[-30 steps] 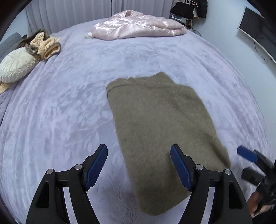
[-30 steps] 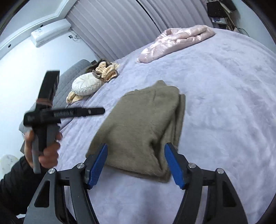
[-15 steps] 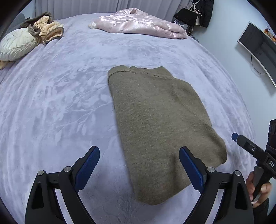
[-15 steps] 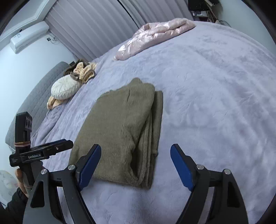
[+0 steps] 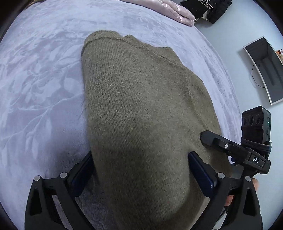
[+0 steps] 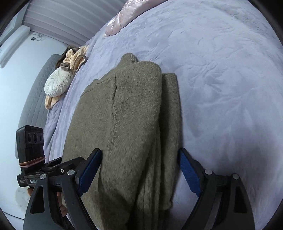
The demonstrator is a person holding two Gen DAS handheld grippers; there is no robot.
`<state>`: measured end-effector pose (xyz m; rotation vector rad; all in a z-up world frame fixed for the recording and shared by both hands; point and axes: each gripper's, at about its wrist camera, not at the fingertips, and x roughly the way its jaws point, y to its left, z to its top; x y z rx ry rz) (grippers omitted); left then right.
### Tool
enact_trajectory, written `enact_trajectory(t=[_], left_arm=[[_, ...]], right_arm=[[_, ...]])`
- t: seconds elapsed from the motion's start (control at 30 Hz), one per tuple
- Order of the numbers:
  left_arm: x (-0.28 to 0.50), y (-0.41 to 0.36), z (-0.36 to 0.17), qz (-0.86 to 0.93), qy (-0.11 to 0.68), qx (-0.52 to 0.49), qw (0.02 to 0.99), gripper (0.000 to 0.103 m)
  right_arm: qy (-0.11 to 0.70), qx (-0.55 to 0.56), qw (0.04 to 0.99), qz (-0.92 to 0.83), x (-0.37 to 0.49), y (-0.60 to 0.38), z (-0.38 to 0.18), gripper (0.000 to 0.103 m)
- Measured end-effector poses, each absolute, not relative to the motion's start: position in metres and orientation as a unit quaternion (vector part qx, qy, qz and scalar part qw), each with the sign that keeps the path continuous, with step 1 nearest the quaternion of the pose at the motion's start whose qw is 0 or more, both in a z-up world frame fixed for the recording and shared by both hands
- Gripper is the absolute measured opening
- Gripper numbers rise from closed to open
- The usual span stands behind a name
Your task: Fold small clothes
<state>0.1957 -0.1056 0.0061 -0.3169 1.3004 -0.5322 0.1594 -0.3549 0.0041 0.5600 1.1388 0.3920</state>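
An olive-brown knit sweater (image 5: 141,97), folded lengthwise into a long strip, lies on the lavender bedspread (image 5: 44,79). My left gripper (image 5: 141,169) hangs low over its near end. Its jaws are opening, and the sweater's width lies between the blue pads (image 5: 199,175) without being pinched. In the right wrist view the same sweater (image 6: 127,115) shows stacked layers along its right edge. My right gripper (image 6: 138,168) straddles that near right corner with its jaws wide apart. Each gripper appears in the other's view: the right gripper (image 5: 230,146) and the left gripper (image 6: 35,159), both close to the sweater.
A pink satin jacket (image 6: 123,16) lies at the far end of the bed. A cream round cushion (image 6: 56,83) and tan clothes (image 6: 76,58) sit by the grey headboard (image 6: 33,99). A monitor (image 5: 265,70) hangs on the right wall, and dark clothes (image 5: 215,8) hang beyond.
Both grippers have dropped and tipped down towards the sweater's near end, and their jaws have spread wider. They now straddle the cloth instead of hovering short of it.
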Motion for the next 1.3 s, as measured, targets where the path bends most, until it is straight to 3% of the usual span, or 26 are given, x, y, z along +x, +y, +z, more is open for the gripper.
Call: enact_trajectory(t=[0.03,0.07,0.13,0.17,0.27,0.37,0.83,1.3], left_arm=[[0.198,-0.106,0.003,-0.248,0.596,-0.151,0.749,0.101],[0.199,-0.106,0.003,-0.253,0.593,-0.150,0.750,0.094],[0.194,-0.109,0.010,-0.276,0.582,-0.148,0.750,0.071],[0.191,-0.109,0.014,-0.276,0.579,-0.143,0.754,0.066],[0.183,-0.109,0.023,-0.274,0.575,-0.132,0.759,0.057],[0.172,-0.110,0.038,-0.271,0.569,-0.120,0.768,0.053],[0.098,-0.088,0.106,-0.258,0.526,-0.069,0.807,0.053],[0.023,-0.064,0.111,-0.235,0.521,-0.047,0.819,0.053]], right_arm=[[0.527,0.257,0.788,0.186,0.164,-0.353,0.002,0.089],[0.528,0.253,0.787,0.192,0.166,-0.350,-0.001,0.087],[0.531,0.240,0.786,0.206,0.169,-0.343,-0.001,0.067],[0.532,0.242,0.782,0.215,0.170,-0.339,0.001,0.054],[0.523,0.237,0.789,0.219,0.164,-0.333,0.013,0.044],[0.514,0.221,0.800,0.217,0.153,-0.325,0.027,0.041],[0.471,0.178,0.833,0.228,0.079,-0.291,0.098,0.040],[0.473,0.132,0.839,0.235,0.001,-0.251,0.117,0.040]])
